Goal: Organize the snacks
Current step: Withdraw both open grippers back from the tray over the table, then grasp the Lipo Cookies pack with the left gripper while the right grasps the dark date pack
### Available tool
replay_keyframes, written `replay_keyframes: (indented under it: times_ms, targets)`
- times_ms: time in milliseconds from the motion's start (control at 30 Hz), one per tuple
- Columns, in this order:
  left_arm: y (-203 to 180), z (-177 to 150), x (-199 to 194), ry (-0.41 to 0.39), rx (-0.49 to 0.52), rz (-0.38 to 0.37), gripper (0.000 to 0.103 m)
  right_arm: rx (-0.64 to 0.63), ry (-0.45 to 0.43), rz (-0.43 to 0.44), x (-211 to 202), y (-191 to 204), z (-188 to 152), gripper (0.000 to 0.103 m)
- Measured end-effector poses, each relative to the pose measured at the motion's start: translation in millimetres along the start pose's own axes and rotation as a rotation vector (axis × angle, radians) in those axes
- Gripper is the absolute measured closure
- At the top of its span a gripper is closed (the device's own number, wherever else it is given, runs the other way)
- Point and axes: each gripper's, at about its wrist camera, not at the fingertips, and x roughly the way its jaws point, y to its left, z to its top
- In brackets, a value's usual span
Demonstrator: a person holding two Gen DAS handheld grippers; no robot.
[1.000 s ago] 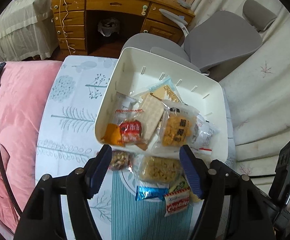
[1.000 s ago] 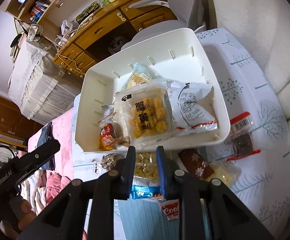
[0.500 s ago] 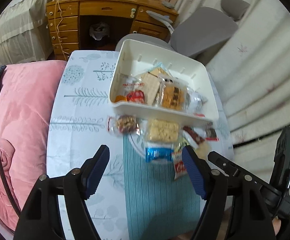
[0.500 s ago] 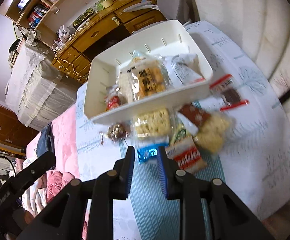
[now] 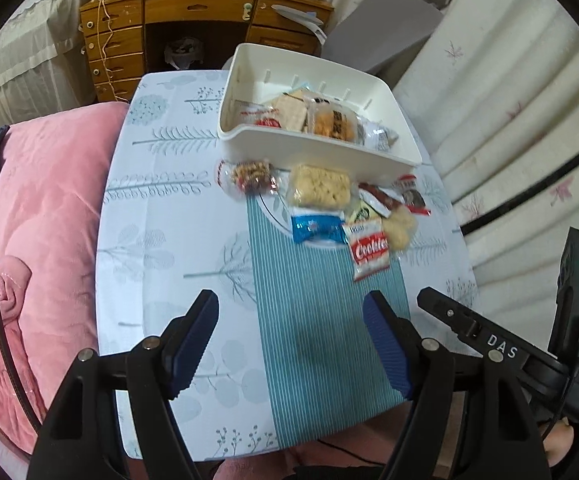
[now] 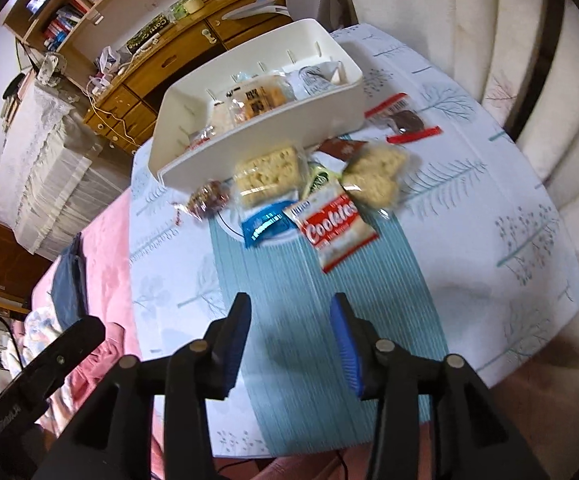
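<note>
- The left gripper (image 5: pixel 291 346) is matte black, with ribbed blue pads (image 5: pixel 387 350) and silver pivot screws.
- The right gripper (image 6: pixel 289 346) has the same black frame and blue pads (image 6: pixel 347 348).
- Its body bears white "DAS" lettering and a green light.

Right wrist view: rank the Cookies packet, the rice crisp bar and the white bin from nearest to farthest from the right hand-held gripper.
1. Cookies packet, just ahead on the striped runner.
2. Rice crisp bar, further back, against the bin's front.
3. White bin, farthest, at the table's far end.
</note>
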Motion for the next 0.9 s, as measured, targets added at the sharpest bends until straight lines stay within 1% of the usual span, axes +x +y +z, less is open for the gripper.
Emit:
replay_keyframes:
  times_ms: [100,167,333,467,567,633,667,700,767,900]
  targets:
    - [-4.1,-12.0,-1.5,-0.006,0.022,-0.012,0.029,-0.010,-0.012,-0.024,-3.3,-4.3,-12.1,0.054]
    - [-6.4,-17.5,-1.1,-0.009,0.027,-0.015,0.029,-0.018,-0.018,-0.033,-4.9,-7.1,-16.3,0.053]
    - [-10.5,-25.9,1.8,-0.020,0.022,-0.004,0.029,-0.034,-0.034,-0.047,-8.6,-14.8,-24.5,0.052]
    - [-13.6,-28.6,7.3,-0.023,0.001,-0.001,0.029,-0.042,-0.040,-0.058,-11.8,-24.6,-28.5,0.047]
    - [-19.3,-28.2,12.6,-0.020,-0.012,0.009,0.025,-0.038,-0.042,-0.070,-12.3,-34.5,-26.6,0.047]
    - [-23.7,-27.7,15.4,-0.018,-0.016,0.012,0.025,-0.032,-0.041,-0.076,-11.9,-43.2,-24.3,0.046]
    - [-26.5,-27.0,17.5,-0.015,-0.019,0.014,0.024,-0.028,-0.040,-0.078,-11.2,-47.2,-22.7,0.045]
    - [-29.8,-26.0,19.8,-0.012,-0.022,0.018,0.024,-0.025,-0.038,-0.080,-10.4,-51.7,-20.7,0.041]
    - [-37.4,-23.6,24.2,-0.008,-0.029,0.027,0.024,-0.017,-0.034,-0.081,-8.9,-60.2,-15.5,0.035]
    - [-53.8,-16.5,33.7,-0.004,-0.049,0.048,0.019,-0.022,-0.036,-0.072,-7.8,-76.6,0.5,0.035]
